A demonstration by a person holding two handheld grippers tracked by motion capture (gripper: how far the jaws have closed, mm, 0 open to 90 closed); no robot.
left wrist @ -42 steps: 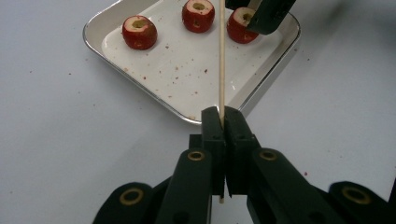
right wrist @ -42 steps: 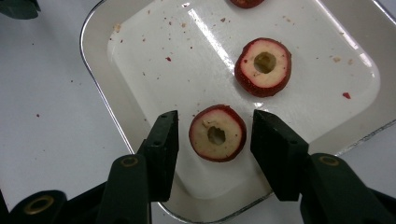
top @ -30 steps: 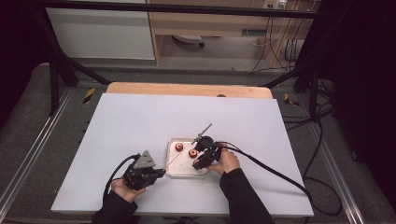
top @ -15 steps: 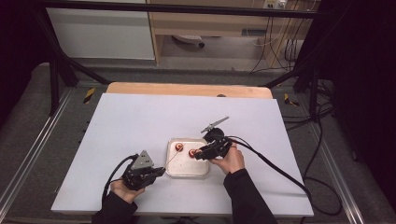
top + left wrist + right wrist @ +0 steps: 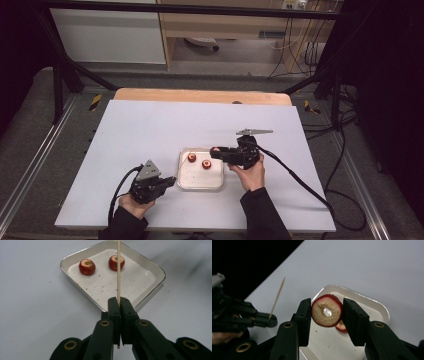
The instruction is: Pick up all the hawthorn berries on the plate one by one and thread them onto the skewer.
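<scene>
- My left hand-held gripper (image 5: 167, 182) rested on the white tabletop (image 5: 150, 130), just beside the left edge of the tray (image 5: 181, 175). Its jaws were clamped tight on one thin wooden skewer (image 5: 118, 270), which stood up past them toward the tray.
- The shallow white tray lay between my two hands. Two red cored fruits (image 5: 192, 158) sat in it, side by side at its far end and apart from each other.
- My right hand-held gripper (image 5: 216, 150) hovered above the right part of the tray, pointing toward my left hand. It held a third red cored fruit (image 5: 327, 310) between its partly closed jaws, both pads against its sides, the hollow core facing the camera.
- Counted: one skewer, one tray, three fruits, of which two lay in the tray and one was lifted clear of it.
</scene>
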